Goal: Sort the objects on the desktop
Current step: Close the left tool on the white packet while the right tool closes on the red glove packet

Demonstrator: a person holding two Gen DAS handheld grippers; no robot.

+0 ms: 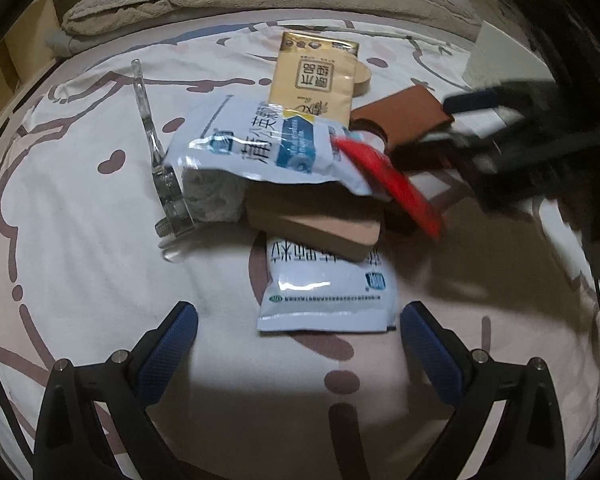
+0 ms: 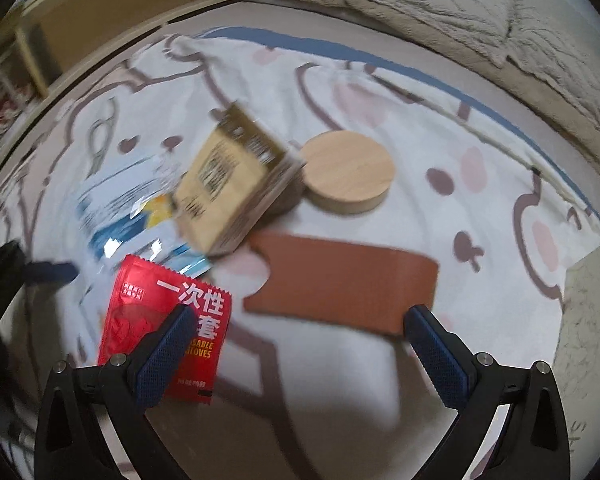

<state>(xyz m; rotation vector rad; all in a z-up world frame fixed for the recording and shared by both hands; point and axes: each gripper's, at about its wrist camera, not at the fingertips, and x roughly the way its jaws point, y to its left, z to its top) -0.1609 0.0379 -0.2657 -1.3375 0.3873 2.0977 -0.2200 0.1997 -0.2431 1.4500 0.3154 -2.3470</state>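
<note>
**Sorting barely begun: the pile is still a pile**

Nearly everything lies heaped together on the patterned bed sheet (image 1: pixel 80 240), so by my reading the sorting is at its start, with almost all of it left to do.

In the left wrist view, a white sachet (image 1: pixel 328 296) lies flat at 6 o'clock of the heap, just ahead of the left gripper (image 1: pixel 298 330), whose fingers stand wide apart and hold nothing. Above it sits a tan block (image 1: pixel 320 224), partly covered by a second white sachet (image 1: pixel 260 140). A yellow packet (image 1: pixel 312 76) lies at 12 o'clock, clear plastic tongs (image 1: pixel 156 148) at 9 o'clock.

The right gripper (image 2: pixel 296 334) is likewise spread and empty, hovering over a red glove packet (image 2: pixel 156 316) and a brown card sleeve (image 2: pixel 340 280). A round wooden lid (image 2: pixel 348 172) rests at 1 o'clock.
</note>
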